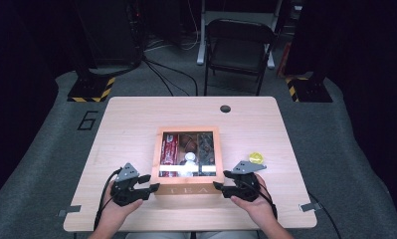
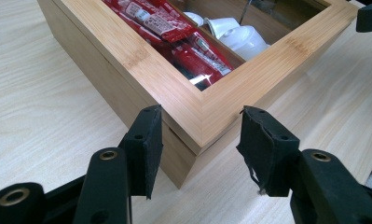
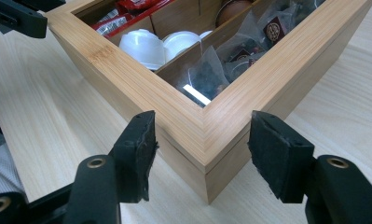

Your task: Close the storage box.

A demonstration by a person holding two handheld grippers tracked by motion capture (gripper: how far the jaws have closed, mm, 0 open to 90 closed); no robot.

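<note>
Box (image 1: 188, 190) with a glass lid was set near the table's (image 1: 131, 119) front edge, at its middle. Red packets (image 2: 167, 22), white cups (image 3: 144, 45) and tea bags (image 3: 207, 74) were seen inside. Left gripper (image 2: 200, 128) and right gripper (image 3: 202, 135) were held spread at its front corners, jaws around each corner, not touching.

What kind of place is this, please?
Probably a recording studio or lab, not a home: a lone table stands on grey carpet, with dark curtains, floor cables and hazard-striped stand bases behind it.
</note>
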